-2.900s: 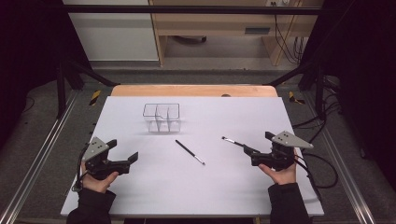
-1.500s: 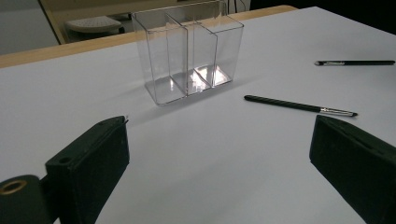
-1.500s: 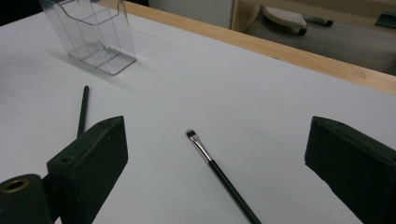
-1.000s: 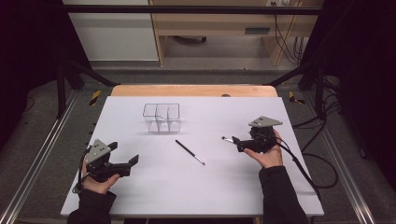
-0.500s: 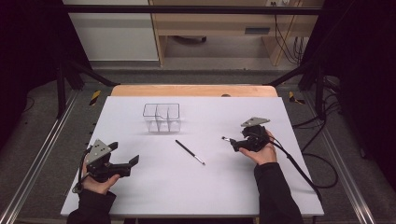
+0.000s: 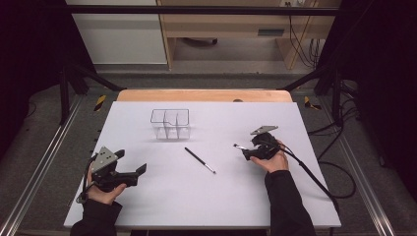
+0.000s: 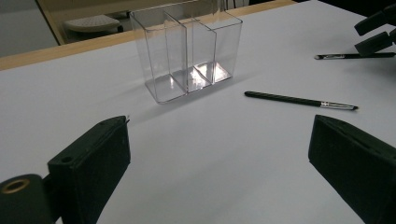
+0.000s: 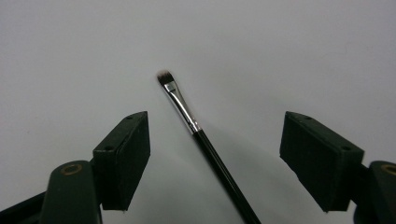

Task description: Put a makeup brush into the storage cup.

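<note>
Right claw (image 6: pixel 244 152), held low over the right half of the white bench (image 6: pixel 206 206), jaws parted and just now closing, straddling a slim black-handled makeup brush with silver ferrule and short dark bristle tip (image 8: pixel 196 133). No pad contact on the brush: clear gaps on both sides in the right gripper view, the handle running diagonally from bottom centre up to the bristles, nearer the left pad than the right. Brush lying flat on the bench surface, bristle end pointing away from the claw (toward the left in the high view, where the tip (image 6: pixel 236 146) pokes out just beyond the jaws). Ferrule bright and reflective, flattened toward the bristles; bristles dark with a paler end; handle glossy black, thin and straight.

Second thin black brush with silver ferrule (image 6: pixel 199 160) lying flat near the bench centre, well apart from the first, angled from upper left to lower right with the ferrule at the lower right end. Seen in the left gripper view too (image 7: pixel 299 100), beyond the jaws.

Clear plastic organiser box with three upright compartments (image 6: pixel 170 123) standing toward the far side of the bench, left of centre, nothing visible inside.

Left claw (image 6: pixel 138 170) resting at the near left of the bench, jaws wide apart and holding nothing, pointed toward the organiser and the centre brush.
</note>
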`<state>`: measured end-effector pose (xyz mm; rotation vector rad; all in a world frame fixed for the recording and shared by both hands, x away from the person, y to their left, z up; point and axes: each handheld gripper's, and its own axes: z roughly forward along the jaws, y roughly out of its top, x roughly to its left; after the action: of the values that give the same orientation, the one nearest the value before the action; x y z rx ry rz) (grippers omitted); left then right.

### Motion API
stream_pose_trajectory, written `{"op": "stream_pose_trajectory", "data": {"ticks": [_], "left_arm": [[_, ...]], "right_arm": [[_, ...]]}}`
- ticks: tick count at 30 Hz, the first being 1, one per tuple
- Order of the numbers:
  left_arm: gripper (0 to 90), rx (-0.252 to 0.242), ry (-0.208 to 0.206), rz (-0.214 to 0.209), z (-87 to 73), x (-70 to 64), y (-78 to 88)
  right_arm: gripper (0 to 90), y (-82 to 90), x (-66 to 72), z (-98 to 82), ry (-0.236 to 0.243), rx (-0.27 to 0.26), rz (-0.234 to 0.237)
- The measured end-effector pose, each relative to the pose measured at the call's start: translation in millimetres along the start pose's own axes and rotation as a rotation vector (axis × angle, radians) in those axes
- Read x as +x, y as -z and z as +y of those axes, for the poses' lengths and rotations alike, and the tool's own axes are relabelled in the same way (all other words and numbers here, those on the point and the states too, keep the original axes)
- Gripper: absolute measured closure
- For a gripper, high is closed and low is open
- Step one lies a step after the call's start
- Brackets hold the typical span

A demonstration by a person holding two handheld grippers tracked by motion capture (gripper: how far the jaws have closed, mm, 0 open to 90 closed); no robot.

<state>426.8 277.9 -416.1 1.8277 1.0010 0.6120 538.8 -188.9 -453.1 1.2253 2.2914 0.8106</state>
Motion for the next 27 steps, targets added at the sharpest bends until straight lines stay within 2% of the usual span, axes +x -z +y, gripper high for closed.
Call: {"op": "stream_pose_trajectory", "data": {"ticks": [6,17,27], "left_arm": [[4.9,-0.003,-0.001,0.0,0.3,0.0,0.8],[5.6,-0.005,-0.001,-0.005,0.5,-0.2,1.6],[6.6,-0.006,-0.002,-0.008,0.5,-0.6,1.8]], "right_arm": [[33.1,-7.2,0.6,-1.1,0.005,0.031,0.007],[53.6,-12.8,2.9,-3.7,0.014,0.087,0.021],[66.7,-12.8,4.0,-3.9,-0.016,0.093,0.052]]}}
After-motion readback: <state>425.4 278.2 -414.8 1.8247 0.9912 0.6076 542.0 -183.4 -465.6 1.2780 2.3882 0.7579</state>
